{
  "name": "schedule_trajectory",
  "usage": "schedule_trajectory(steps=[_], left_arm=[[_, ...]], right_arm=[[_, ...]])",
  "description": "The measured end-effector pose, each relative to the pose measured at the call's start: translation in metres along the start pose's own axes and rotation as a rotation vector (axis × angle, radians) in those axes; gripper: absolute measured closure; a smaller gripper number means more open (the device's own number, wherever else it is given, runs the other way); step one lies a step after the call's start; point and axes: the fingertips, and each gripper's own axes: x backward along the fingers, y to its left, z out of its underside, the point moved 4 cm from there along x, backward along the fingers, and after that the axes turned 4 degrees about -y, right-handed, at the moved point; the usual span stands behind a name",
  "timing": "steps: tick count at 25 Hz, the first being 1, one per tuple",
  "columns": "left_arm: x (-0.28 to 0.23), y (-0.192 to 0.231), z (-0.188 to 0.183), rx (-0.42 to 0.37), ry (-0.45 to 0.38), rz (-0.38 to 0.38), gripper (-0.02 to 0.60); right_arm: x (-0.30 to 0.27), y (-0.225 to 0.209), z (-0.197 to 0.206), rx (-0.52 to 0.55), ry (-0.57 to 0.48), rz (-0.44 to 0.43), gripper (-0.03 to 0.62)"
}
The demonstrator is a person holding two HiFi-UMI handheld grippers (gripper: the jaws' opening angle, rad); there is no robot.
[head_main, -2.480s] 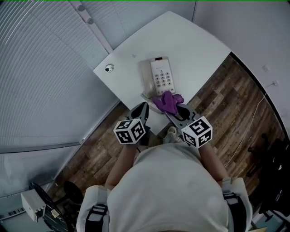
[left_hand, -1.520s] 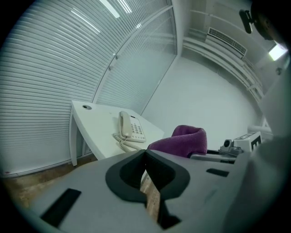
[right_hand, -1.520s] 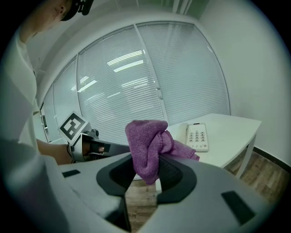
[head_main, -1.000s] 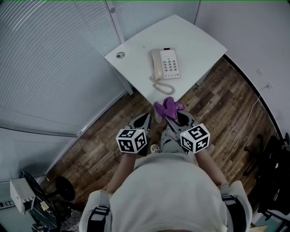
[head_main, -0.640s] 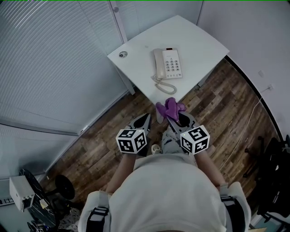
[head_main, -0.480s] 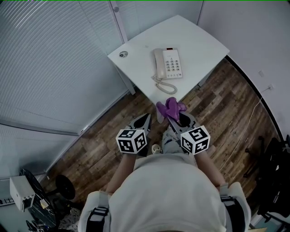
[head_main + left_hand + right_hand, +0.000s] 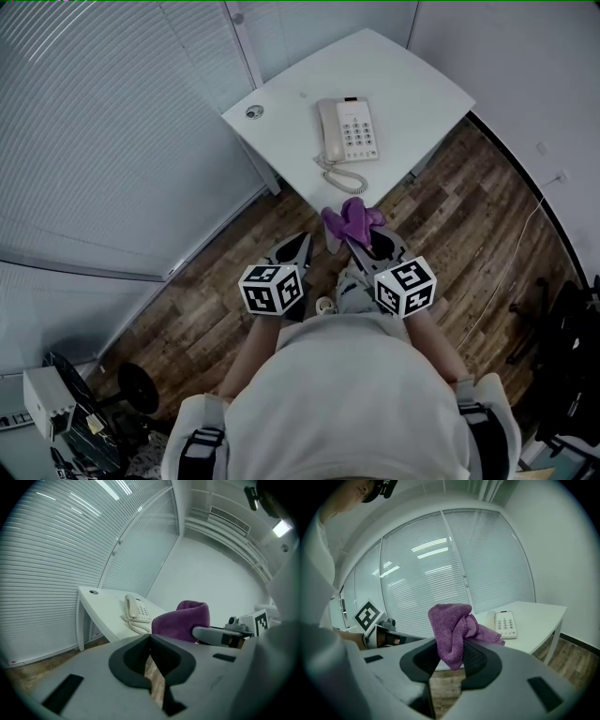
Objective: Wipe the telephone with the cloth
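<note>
Purple cloth (image 7: 351,219), pinched in right gripper (image 7: 362,242), the nearer tool; telephone (image 7: 349,129) on table (image 7: 422,89), straight ahead, well apart, long axis running away; left gripper (image 7: 298,247) closed, empty.

From overhead, the head view looks steeply down at the distant desk (image 7: 412,75) and telephone (image 7: 349,129); the gripper views, close behind the left tongs (image 7: 151,638) and right tongs (image 7: 450,645), face that desk almost level.
</note>
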Motion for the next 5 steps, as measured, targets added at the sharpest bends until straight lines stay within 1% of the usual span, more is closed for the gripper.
schedule_trajectory(steps=[5], left_arm=[[-0.0019,0.0008,-0.0018,0.015,-0.001,0.010,0.561]], right_arm=[[-0.0024,-0.0002,-0.0025,0.007,0.000,-0.004,0.465]])
